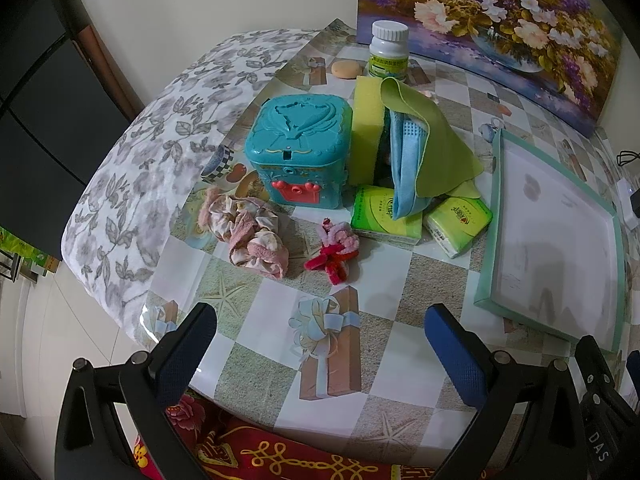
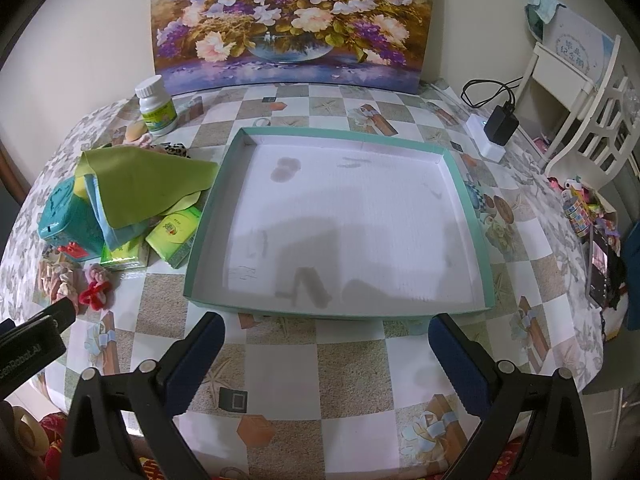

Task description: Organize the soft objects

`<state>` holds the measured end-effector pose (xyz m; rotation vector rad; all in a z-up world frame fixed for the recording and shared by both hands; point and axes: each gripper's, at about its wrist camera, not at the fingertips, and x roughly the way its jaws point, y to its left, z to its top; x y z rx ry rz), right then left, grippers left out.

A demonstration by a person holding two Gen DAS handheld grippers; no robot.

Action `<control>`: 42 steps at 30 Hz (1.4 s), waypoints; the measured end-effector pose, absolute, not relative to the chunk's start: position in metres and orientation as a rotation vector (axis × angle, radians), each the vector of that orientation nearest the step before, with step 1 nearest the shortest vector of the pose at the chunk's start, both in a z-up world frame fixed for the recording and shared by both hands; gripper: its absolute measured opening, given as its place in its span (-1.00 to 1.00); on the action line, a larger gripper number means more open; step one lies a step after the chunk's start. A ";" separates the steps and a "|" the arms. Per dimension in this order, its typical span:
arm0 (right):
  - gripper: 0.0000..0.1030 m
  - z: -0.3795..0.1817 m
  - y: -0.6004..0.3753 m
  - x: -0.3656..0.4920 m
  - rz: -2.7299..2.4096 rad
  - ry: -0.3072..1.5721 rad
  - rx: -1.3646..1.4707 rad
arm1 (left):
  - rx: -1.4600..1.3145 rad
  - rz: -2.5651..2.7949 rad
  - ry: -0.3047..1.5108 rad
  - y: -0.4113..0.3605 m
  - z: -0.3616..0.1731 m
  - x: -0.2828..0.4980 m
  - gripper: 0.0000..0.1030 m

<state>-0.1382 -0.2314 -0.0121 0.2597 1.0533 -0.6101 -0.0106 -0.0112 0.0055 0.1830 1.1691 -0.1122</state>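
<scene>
Right now both my tools hang spread and holding nothing over the near edge of the counter [image 2: 320,364]: the left tool [image 1: 320,344] faces the soft things, the right tool [image 2: 326,356] faces the shallow tray [image 2: 468,200], bare inside and presumably their destination. Left of the tray lie a pink scrunchie [image 1: 256,236], a red-and-pink fuzzy bow [image 1: 334,250], tissue packs [image 1: 386,212] and cloths [image 1: 428,136] draped over a yellow sponge [image 1: 366,132], propped against the teal box [image 1: 300,148].

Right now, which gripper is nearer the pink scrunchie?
Left. The left gripper hovers just in front of the pink scrunchie; the right gripper faces the tray, scrunchie far left.
</scene>
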 end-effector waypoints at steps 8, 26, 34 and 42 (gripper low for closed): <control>1.00 -0.011 -0.231 -0.138 -0.608 1.052 0.255 | 0.185 -0.112 1.170 -0.012 0.004 -0.010 1.00; 1.00 -0.010 -0.227 -0.136 -0.604 1.051 0.249 | 0.150 -0.112 1.177 -0.008 0.005 -0.005 1.00; 1.00 -0.006 -0.219 -0.117 -0.458 1.015 0.304 | -0.031 -0.022 1.201 0.042 0.002 0.026 1.00; 1.00 -0.019 -0.188 -0.080 -0.304 1.041 0.297 | -0.197 0.028 1.233 0.084 -0.016 0.051 1.00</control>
